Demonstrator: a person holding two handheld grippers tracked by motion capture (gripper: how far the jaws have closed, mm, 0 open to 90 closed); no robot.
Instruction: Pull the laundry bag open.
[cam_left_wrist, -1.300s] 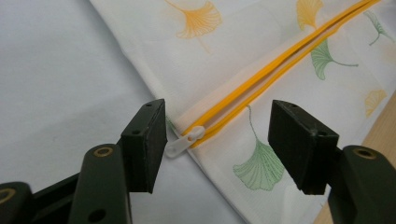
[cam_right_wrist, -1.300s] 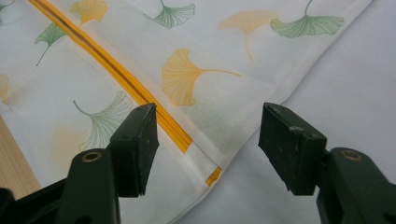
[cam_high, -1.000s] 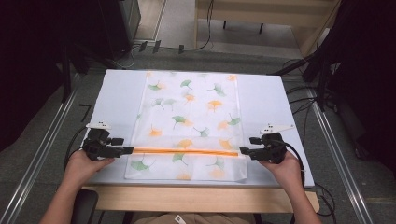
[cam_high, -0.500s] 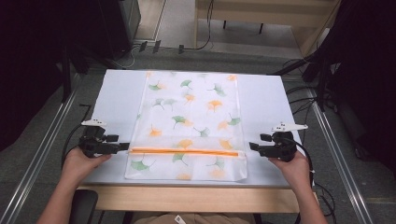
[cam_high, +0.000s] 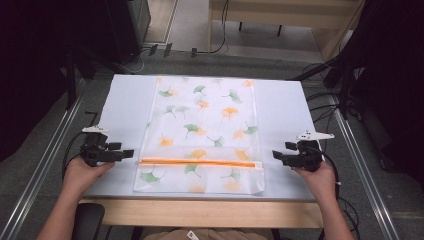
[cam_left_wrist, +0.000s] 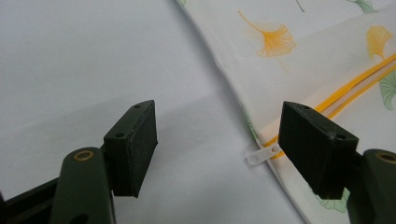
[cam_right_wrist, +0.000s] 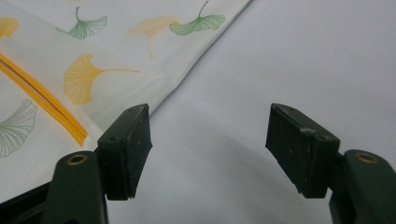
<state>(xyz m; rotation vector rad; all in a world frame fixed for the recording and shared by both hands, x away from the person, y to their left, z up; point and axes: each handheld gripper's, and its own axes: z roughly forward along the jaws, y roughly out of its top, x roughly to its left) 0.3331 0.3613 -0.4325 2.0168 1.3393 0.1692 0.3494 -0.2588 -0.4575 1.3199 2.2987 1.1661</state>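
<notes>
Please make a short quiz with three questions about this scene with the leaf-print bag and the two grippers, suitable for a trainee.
1. True or false: the left gripper is clamped on the leaf-print bag.
2. What colour is the zipper that runs across the bag? A) blue B) orange C) black
3. On which side of the bag does the small clear zipper pull tab lie, the person's left or right?

Key
1. False. Its jaws stand open beside the bag, with nothing between them; they have just been opening.
2. B. It is orange.
3. The left. The tab shows close to the left gripper. The right gripper, also open, sits off the bag's other edge, over the pale table cover.
</notes>
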